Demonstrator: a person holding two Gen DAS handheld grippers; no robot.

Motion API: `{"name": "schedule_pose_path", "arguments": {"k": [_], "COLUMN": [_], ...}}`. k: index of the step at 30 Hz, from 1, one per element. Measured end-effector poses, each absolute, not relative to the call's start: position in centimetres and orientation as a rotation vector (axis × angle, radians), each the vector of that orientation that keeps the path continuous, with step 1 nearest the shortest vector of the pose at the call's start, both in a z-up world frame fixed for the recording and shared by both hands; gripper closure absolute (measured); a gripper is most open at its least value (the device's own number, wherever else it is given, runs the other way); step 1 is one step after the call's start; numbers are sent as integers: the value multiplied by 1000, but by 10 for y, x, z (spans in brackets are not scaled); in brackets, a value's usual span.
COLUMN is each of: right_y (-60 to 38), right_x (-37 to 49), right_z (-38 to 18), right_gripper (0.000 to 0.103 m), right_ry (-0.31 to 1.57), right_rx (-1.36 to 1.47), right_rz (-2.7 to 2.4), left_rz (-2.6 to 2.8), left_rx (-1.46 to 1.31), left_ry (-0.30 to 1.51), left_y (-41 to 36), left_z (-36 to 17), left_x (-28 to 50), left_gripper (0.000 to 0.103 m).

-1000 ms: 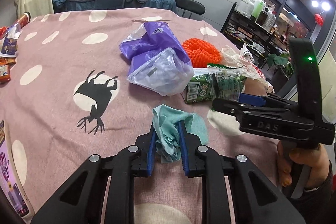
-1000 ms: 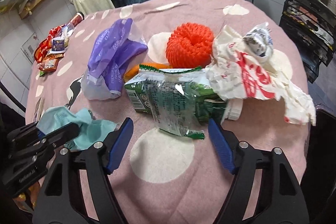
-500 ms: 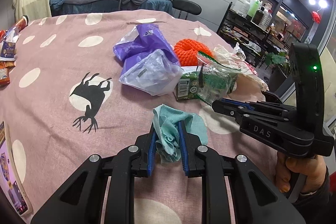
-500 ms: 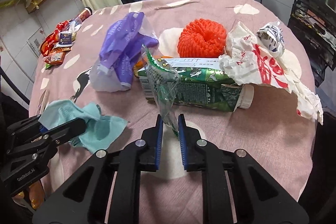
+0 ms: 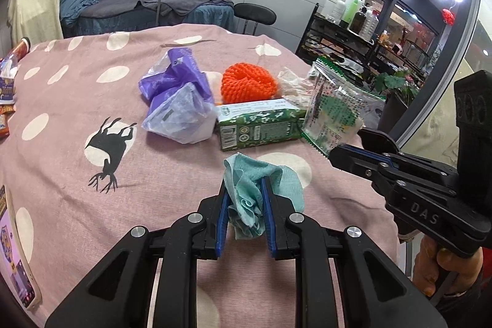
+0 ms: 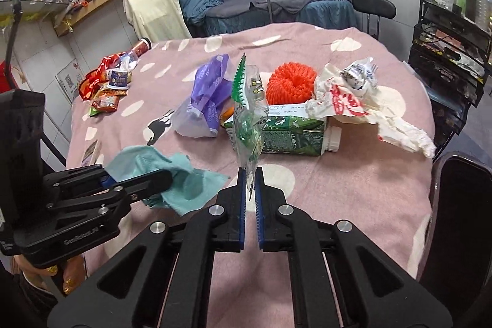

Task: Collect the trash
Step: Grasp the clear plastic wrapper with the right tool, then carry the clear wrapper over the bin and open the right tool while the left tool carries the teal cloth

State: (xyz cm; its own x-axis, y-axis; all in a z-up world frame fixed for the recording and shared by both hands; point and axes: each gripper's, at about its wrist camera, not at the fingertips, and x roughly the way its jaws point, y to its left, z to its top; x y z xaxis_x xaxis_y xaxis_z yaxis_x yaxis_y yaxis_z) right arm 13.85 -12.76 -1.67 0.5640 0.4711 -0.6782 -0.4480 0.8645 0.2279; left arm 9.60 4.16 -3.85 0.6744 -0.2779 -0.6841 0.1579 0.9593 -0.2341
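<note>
while both hands carry trash | left gripper [image 5: 244, 211] pinches teal cloth [image 5: 255, 189], bunched for carrying | right gripper [image 6: 249, 189] clamps clear green wrapper [image 6: 247, 112] by its lower edge, hanging upright | green carton [image 6: 286, 134] waits at twelve o'clock on pink tablecloth [image 6: 369, 174]

Phone [image 5: 12, 263] cut by left edge; orange item [image 6: 228, 113] behind purple bag [image 6: 206, 100] unidentifiable.
</note>
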Motion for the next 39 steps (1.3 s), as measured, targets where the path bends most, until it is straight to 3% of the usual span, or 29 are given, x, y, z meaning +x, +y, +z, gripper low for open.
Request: {"name": "schedule_pose_path", "arguments": {"k": [18,39], "right_y": [-236,-382], "right_x": [94,104], "right_z": [4,-77], "right_gripper": [96,96], "right_ry": [715,870], "right_rx": [163,371], "right_rz": [302,-90], "left_rz": [-418,-594], "left_rx": [-111,9], "left_ry": [779,810], "left_y": [-29,-136], "left_z": [-26,-29], "left_x": [102,123], "left_gripper": [83,83]}}
